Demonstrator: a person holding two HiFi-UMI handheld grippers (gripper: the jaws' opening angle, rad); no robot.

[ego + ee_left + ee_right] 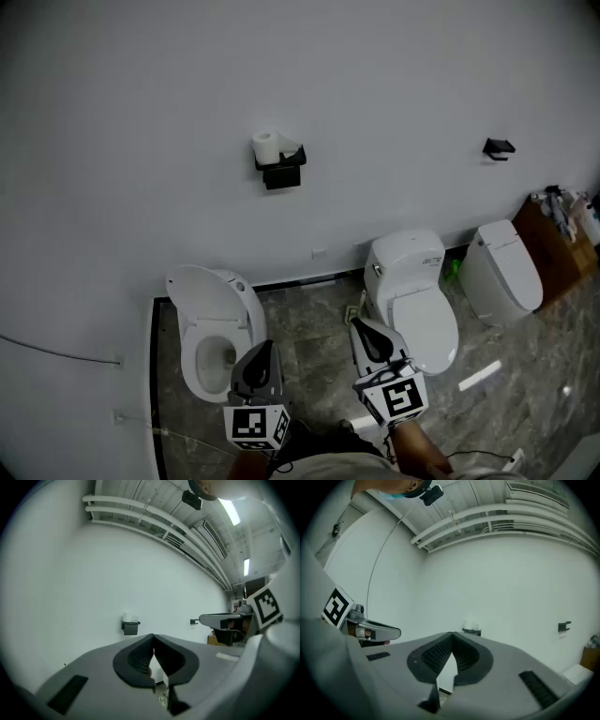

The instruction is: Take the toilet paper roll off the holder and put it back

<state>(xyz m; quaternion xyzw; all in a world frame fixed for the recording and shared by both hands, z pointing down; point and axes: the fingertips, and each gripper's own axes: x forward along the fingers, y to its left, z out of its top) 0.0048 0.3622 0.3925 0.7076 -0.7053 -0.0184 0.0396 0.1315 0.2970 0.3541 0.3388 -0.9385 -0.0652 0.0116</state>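
Toilet paper roll (267,143) on holder (281,172)

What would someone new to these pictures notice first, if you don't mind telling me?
The white roll on its black holder stands high on the bare wall. Below, three toilets line the floor; the left toilet has its lid up. The left tool and right tool sit shut and empty at the bottom, far from the roll.

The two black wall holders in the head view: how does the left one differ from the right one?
The left holder bears a white toilet paper roll on top; the right holder bears none. The left holder looks larger and boxier than the slim right holder. Both are black and fixed to the same pale wall.
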